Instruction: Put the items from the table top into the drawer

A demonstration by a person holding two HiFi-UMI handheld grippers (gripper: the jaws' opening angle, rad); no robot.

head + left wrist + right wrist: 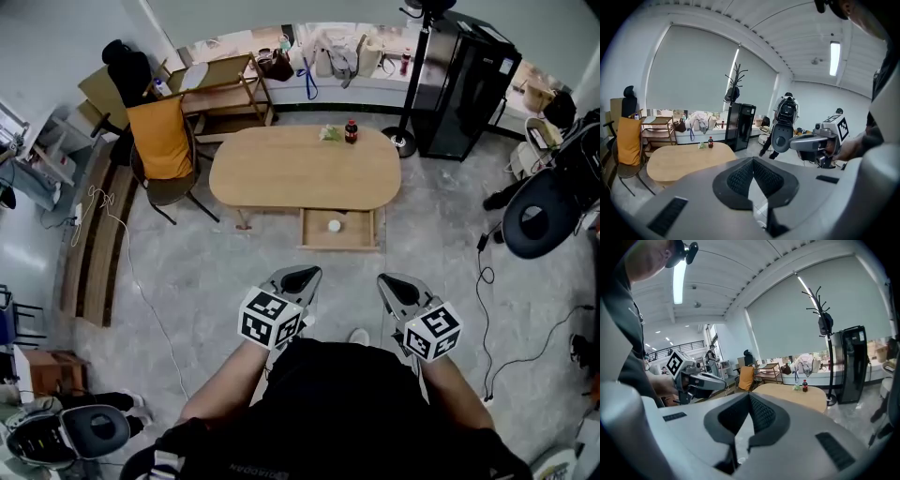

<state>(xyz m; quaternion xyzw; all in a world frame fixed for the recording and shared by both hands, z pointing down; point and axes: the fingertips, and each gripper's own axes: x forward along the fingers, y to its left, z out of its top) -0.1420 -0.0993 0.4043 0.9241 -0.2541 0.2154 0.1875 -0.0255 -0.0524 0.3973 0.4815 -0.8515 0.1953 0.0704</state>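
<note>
Closest in, the person's dark top [337, 394] fills the bottom of the head view. From it, toward twelve o'clock, reach the left hand-held gripper [298, 279] and the right hand-held gripper [396, 287], side by side over the grey floor [206, 281]. Each one's own view shows its ribbed pads pressed together with nothing between them, so both are closed and empty.

Further out at twelve o'clock, the drawer [314, 239] hangs open from the six o'clock edge of the oval wooden surface [300, 173]. A small white item [334, 225] already lies in it. What is left sits on the far rim: a dark bottle [352, 130] with a red cap, and just beside it at its nine o'clock a small greenish packet [329, 133]. Both are well apart from the hand-held grippers.

To my eye the step in hand is the approach. Both items sit across the full depth of the surface, so I would come round to the three o'clock end rather than lean over the open drawer. The jaws want opening before the reach, not at the bottle. I would take the bottle low on its body, since it looks tall, narrow and easy to tip. The packet looks soft, so a light pinch should do. Each should be lowered into the drawer, clear of the white item.
</note>
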